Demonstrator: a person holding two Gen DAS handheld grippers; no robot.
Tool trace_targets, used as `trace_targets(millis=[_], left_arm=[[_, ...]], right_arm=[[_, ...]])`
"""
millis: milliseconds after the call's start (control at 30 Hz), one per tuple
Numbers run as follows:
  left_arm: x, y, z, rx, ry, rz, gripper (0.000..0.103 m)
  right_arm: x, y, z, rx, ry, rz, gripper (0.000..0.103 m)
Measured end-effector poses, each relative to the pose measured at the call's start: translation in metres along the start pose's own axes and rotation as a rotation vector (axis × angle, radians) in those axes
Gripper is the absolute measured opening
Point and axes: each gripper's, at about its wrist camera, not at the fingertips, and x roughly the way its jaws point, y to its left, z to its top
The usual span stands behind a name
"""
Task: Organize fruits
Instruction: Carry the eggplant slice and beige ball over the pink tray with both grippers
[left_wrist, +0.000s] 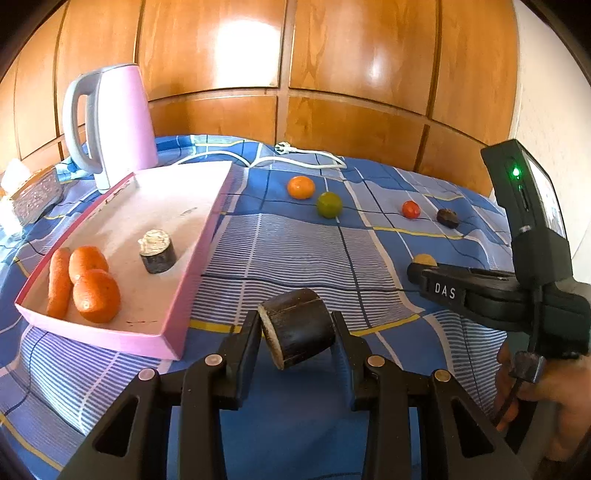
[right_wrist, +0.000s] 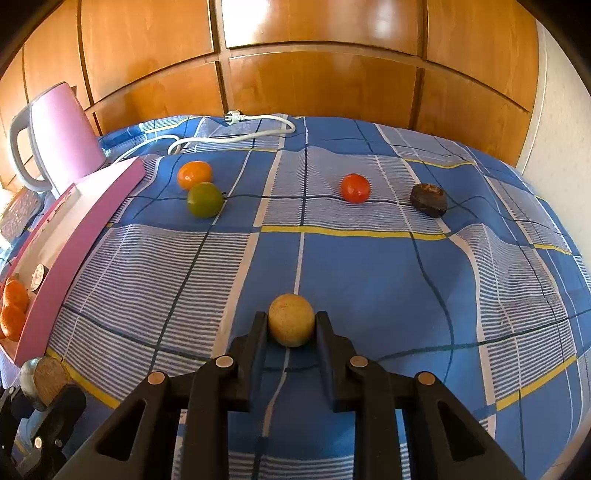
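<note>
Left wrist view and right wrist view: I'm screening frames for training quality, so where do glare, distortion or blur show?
Left wrist view: window glare whitens the wooden panels; fisheye bends them; the kettle stays sharp. Right wrist view: milder glare on the panels, dark corner vignetting, the yellow fruit crisp between the right gripper fingers.

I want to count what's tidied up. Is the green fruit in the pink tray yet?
Not yet. The green fruit lies on the blue cloth, outside the pink tray, beside an orange.
</note>
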Motion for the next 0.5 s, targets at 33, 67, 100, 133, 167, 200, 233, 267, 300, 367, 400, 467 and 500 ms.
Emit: trace_targets(millis=[33, 67, 100, 133, 167, 200, 233, 267, 300, 367, 400, 467, 500], left_arm=[[-0.002, 0.001, 0.0, -0.004, -0.005, 0.002, 0.037], [-0.004, 0.003, 0.0, -0.007, -0.009, 0.002, 0.037], [-0.006, 0.004, 0.0, -0.011, -0.014, 0.003, 0.037], [-0.009, 0.005, 0.0, -0.014, -0.02, 0.005, 0.037], [-0.011, 0.007, 0.0, -0.017, -0.024, 0.007, 0.037], [-0.012, 0.008, 0.0, -0.02, -0.027, 0.008, 0.037], [-0.013, 0.009, 0.0, -0.024, -0.027, 0.008, 0.037], [-0.014, 0.011, 0.0, -0.03, -0.026, 0.007, 0.037], [-0.015, 0.013, 0.0, -0.036, -0.024, 0.007, 0.037], [-0.017, 0.015, 0.0, -0.044, -0.025, 0.007, 0.037], [-0.018, 0.016, 0.0, -0.046, -0.028, 0.009, 0.037], [-0.021, 0.017, 0.0, -0.046, -0.036, 0.011, 0.037], [-0.023, 0.017, 0.001, -0.047, -0.041, 0.014, 0.037]], right_arm=[[-0.001, 0.001, -0.001, -0.002, 0.0, 0.003, 0.025], [-0.002, 0.002, -0.001, -0.003, 0.001, 0.008, 0.025], [-0.003, 0.004, -0.002, -0.006, 0.003, 0.017, 0.025], [-0.003, 0.005, -0.003, -0.009, 0.003, 0.024, 0.025], [-0.004, 0.007, -0.004, -0.014, 0.003, 0.032, 0.025], [-0.005, 0.009, -0.005, -0.021, 0.003, 0.041, 0.025], [-0.006, 0.012, -0.006, -0.029, 0.002, 0.05, 0.025], [-0.007, 0.015, -0.006, -0.036, 0.002, 0.06, 0.025], [-0.009, 0.017, -0.007, -0.04, 0.001, 0.071, 0.025], [-0.014, 0.022, -0.009, -0.053, -0.014, 0.093, 0.025], [-0.018, 0.025, -0.009, -0.062, -0.028, 0.103, 0.025], [-0.025, 0.03, -0.01, -0.073, -0.05, 0.127, 0.025], [-0.028, 0.032, -0.011, -0.078, -0.059, 0.138, 0.025]])
